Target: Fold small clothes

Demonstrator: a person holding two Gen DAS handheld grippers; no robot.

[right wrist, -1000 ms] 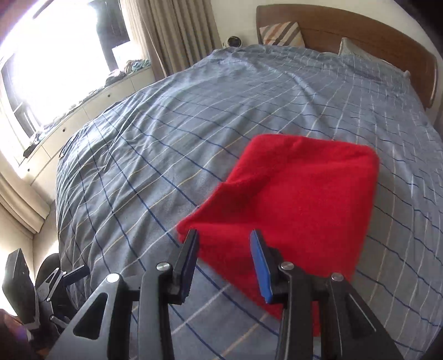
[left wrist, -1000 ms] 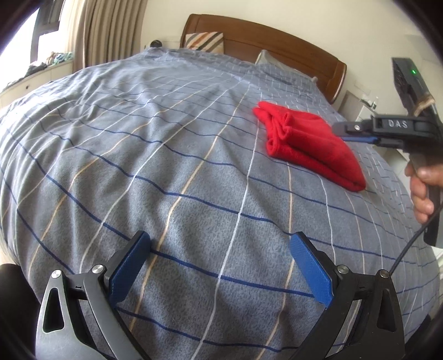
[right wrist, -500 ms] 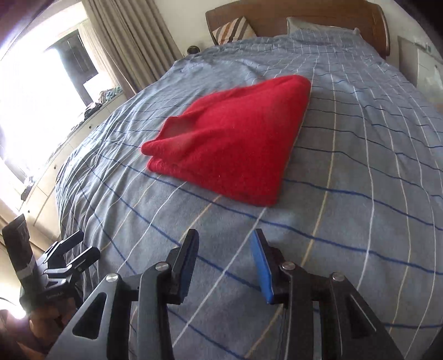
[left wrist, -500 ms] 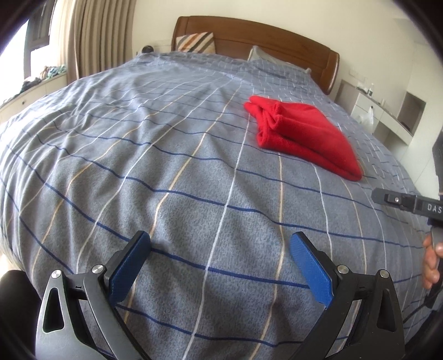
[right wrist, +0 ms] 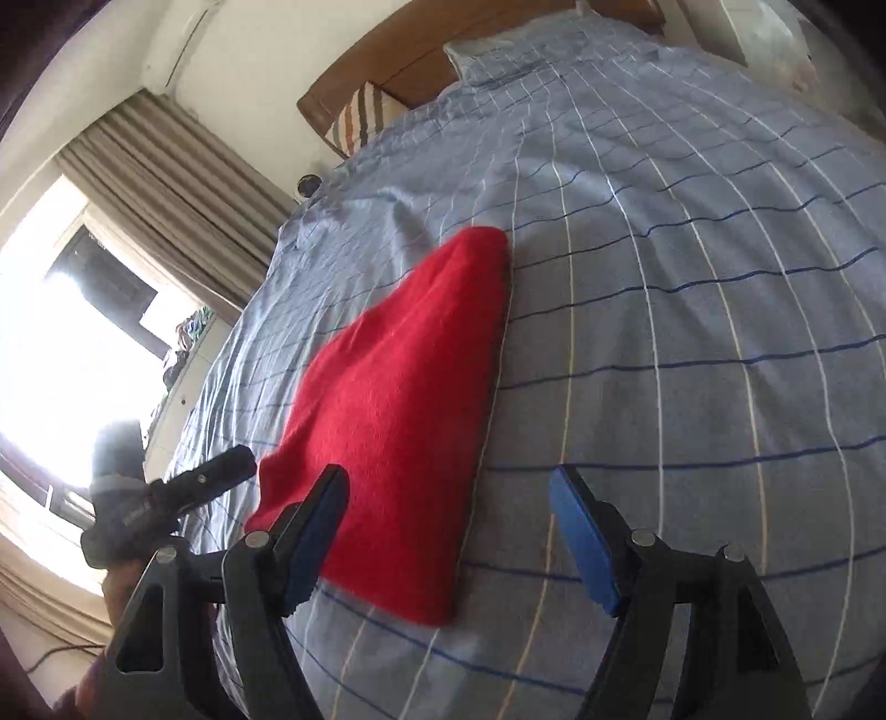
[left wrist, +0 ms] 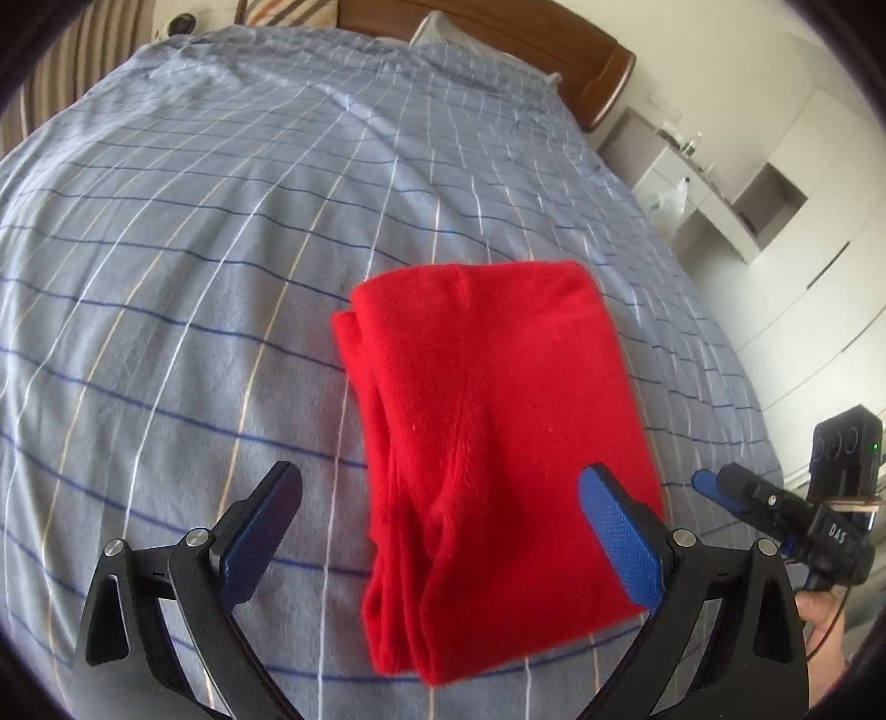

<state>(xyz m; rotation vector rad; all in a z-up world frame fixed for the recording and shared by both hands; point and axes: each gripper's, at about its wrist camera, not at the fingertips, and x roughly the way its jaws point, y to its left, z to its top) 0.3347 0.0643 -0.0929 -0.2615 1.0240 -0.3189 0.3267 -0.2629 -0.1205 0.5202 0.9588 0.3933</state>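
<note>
A folded red garment (left wrist: 493, 443) lies flat on the grey checked bedspread (left wrist: 194, 249). My left gripper (left wrist: 443, 531) is open and empty, its jaws wide apart just above the garment's near end. In the right wrist view the same garment (right wrist: 404, 410) lies left of centre. My right gripper (right wrist: 448, 531) is open and empty over the garment's near right edge. The right gripper also shows at the right edge of the left wrist view (left wrist: 714, 490), beside the garment. The left gripper shows at the left of the right wrist view (right wrist: 221, 471).
A wooden headboard (left wrist: 554, 50) with pillows stands at the far end of the bed. White shelves and cabinets (left wrist: 720, 194) stand right of the bed. A curtained window (right wrist: 111, 277) with a low sill lies on the bed's other side.
My left gripper has moved right and forward over the red garment, which was far off before. My right gripper has swung round beside the garment and opened wider.
</note>
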